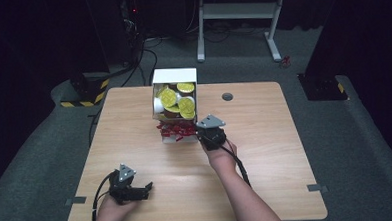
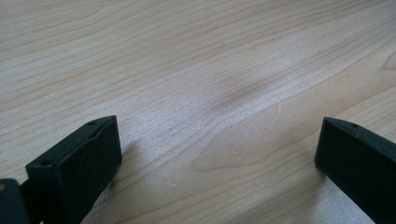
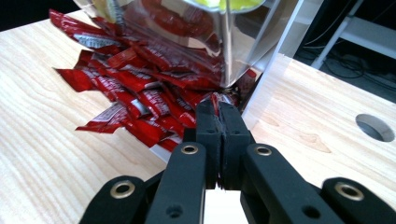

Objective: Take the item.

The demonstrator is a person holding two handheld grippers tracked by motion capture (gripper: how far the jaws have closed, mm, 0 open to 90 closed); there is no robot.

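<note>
Right gripper [image 3: 219, 109] pinching 1 red packet [image 3: 223, 99] at box [image 1: 173, 76] edge, jaws together; left gripper [image 1: 146, 188] resting near table [image 1: 266, 152] front edge, jaws apart.

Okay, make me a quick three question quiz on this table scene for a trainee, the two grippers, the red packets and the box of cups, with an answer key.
1. True or false: the left gripper has its jaws shut on a red packet.
2. What is the right gripper pinching? A) a yellow-lidded cup B) a red packet C) a cable
3. Where do the red packets lie relative to the white box of yellow-lidded cups?

Key
1. False. Its jaws stand wide apart over bare table, with nothing between them.
2. B. Its jaws are closed on the end of a red packet at the pile's edge.
3. Spilled out at the box's near end, towards the person.
</note>
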